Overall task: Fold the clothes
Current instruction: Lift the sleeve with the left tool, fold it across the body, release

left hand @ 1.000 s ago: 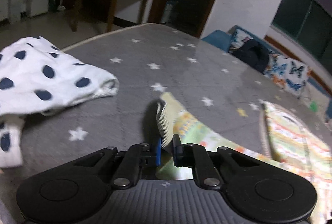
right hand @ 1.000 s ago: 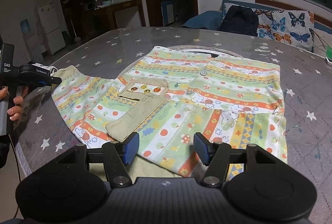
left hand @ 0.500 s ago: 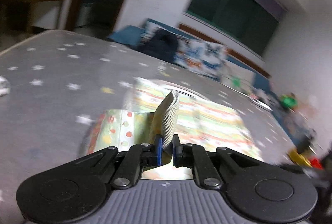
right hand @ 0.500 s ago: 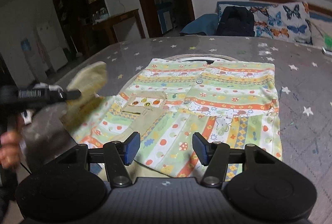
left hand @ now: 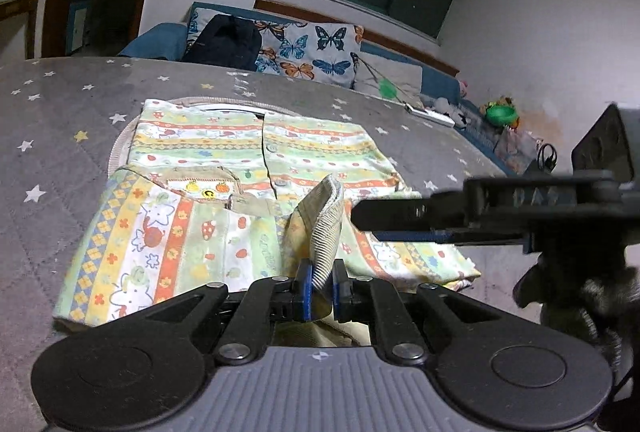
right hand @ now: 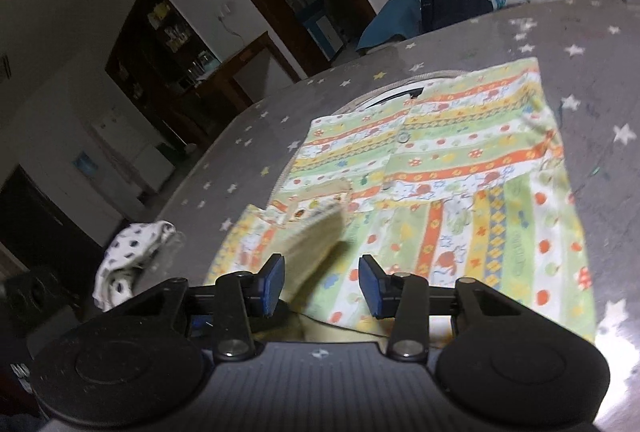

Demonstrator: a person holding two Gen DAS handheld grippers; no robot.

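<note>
Left hand-held gripper (left hand: 319,284) clamps the sleeve cuff (left hand: 325,216) ahead of right hand-held gripper (right hand: 322,282), whose empty jaws are closing; early release unfolds the shirt (left hand: 224,152).

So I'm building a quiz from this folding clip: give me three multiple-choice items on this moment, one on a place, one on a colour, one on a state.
1. Where is the ribbed sleeve cuff?
A. Flat on the bare table
B. Clamped in the left gripper, over the shirt body
C. Under the polka-dot cloth

2. What colour is the tablecloth?
A. Grey with stars
B. Plain red
C. Green checks

3. What state is the right gripper in?
A. Shut on the collar
B. Holding the polka-dot cloth
C. Pads apart, jaws closing, gripping nothing

Answers:
1 B: the left wrist view shows the blue pads pinching the cuff above the patterned shirt.
2 A: white and yellow stars dot the grey cover in both views.
3 C: its pads stand apart over the shirt; the polka-dot cloth lies off to the side.
</note>
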